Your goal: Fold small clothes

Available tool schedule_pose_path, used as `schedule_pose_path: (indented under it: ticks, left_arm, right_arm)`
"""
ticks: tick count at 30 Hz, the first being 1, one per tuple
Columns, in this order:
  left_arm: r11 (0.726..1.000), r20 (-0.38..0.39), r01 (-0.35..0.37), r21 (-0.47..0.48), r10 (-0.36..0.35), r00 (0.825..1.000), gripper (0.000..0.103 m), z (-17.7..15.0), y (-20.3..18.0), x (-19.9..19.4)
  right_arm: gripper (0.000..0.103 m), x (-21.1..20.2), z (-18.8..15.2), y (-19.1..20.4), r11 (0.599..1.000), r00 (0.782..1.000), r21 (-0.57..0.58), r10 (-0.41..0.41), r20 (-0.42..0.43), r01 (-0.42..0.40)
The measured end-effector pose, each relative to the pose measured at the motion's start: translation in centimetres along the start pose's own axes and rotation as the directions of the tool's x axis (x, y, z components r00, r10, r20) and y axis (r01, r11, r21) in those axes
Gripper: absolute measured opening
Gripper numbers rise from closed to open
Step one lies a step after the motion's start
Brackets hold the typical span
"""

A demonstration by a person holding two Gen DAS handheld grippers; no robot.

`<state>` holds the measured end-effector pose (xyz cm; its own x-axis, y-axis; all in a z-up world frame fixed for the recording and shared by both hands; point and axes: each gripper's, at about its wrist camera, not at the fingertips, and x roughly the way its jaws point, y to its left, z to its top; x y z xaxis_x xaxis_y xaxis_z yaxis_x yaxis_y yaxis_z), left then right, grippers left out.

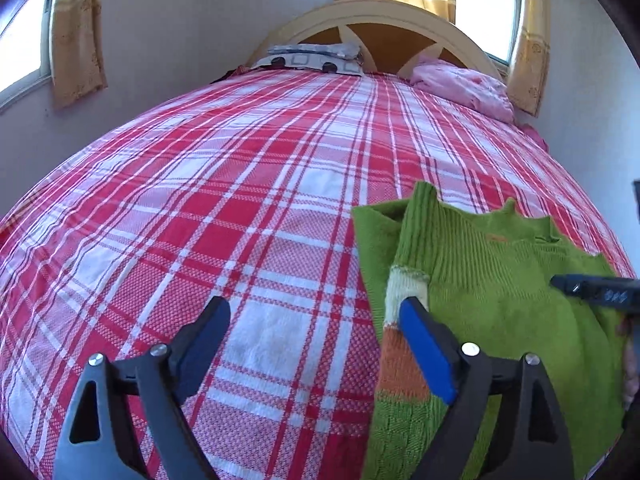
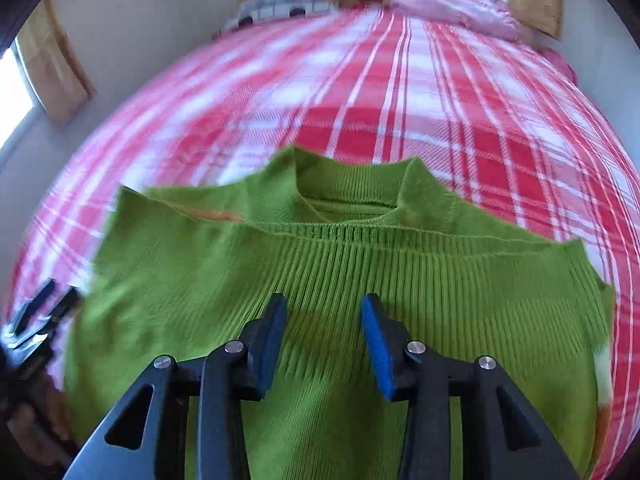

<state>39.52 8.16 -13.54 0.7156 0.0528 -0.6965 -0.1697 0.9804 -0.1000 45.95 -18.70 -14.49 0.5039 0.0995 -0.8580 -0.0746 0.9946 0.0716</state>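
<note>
A green knitted sweater [image 2: 360,280] lies flat on the bed, on a red and white checked bedsheet [image 1: 224,208]. Its ribbed neck opening [image 2: 352,204] points toward the headboard [image 1: 384,36]. One sleeve, with a cream and orange striped cuff [image 1: 400,320], is folded inward over the body of the sweater.

The left gripper [image 1: 316,316] is above the left edge of the sweater with its jaws spread wide. Its right finger with the blue pad [image 1: 426,344] is over the striped cuff, and its left finger is over the bare bedsheet. It holds nothing.

The right gripper [image 2: 325,320] is over the middle of the sweater, below the neck. Its jaws are also apart, less wide than the left one, with only the green ribbed knit visible between them. It grips nothing.

At the head of the bed there is a patterned pillow [image 1: 316,58] on the left and a pink pillow [image 1: 464,84] on the right. Yellow curtains [image 1: 78,32] hang at the windows.
</note>
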Motion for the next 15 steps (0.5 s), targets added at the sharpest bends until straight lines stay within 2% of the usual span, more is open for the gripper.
schedule_pose_path:
  ticks: [3, 5, 6, 8, 10, 11, 12, 14, 15]
  left_arm:
    - [0.998, 0.016, 0.003, -0.069, -0.002, 1.0, 0.09, -0.1, 1.4, -0.2]
    - [0.992, 0.021, 0.019, -0.124, -0.017, 1.0, 0.09, -0.2, 2.5, -0.4]
    - [0.99, 0.021, 0.027, -0.142, -0.024, 0.999, 0.09, -0.3, 2.9, -0.4]
    - [0.98, 0.018, 0.05, -0.192, -0.047, 0.999, 0.09, -0.5, 3.9, -0.1]
    - [0.977, 0.005, 0.053, -0.208, -0.053, 0.999, 0.09, -0.7, 4.1, 0.2]
    - [0.978, -0.01, 0.048, -0.202, -0.051, 0.999, 0.09, -0.7, 4.0, 0.5]
    - [0.98, -0.016, 0.045, -0.195, -0.049, 0.999, 0.09, -0.8, 3.8, 0.6]
    - [0.985, -0.024, 0.038, -0.17, -0.042, 0.999, 0.091, -0.8, 3.2, 0.7]
    - [0.986, -0.019, 0.031, -0.162, -0.035, 0.999, 0.093, -0.8, 3.1, 0.6]
  right_arm:
    - [0.042, 0.5, 0.7, 1.5, 0.991, 0.994, -0.088, -0.098, 0.05, 0.102]
    - [0.042, -0.3, 0.9, 2.0, 0.987, 0.986, -0.075, -0.138, 0.091, 0.145]
    - [0.042, -1.1, 0.9, 2.2, 0.99, 0.986, -0.06, -0.123, 0.11, 0.13]
    - [0.042, -2.5, 0.6, 3.5, 0.998, 0.993, -0.061, -0.02, 0.117, 0.027]
    - [0.042, -2.6, -0.3, 5.8, 0.992, 0.995, -0.113, 0.061, 0.074, -0.052]
    - [0.042, -1.8, -0.9, 7.2, 0.986, 0.997, -0.15, 0.076, 0.026, -0.071]
    - [0.043, -1.0, -1.2, 8.0, 0.982, 0.999, -0.182, 0.044, 0.018, -0.04]
    - [0.047, -0.3, -0.8, 8.4, 0.977, 0.997, -0.211, -0.007, 0.08, 0.024]
    - [0.05, 0.5, 0.0, 7.4, 0.988, 0.997, -0.153, 0.012, 0.074, -0.001]
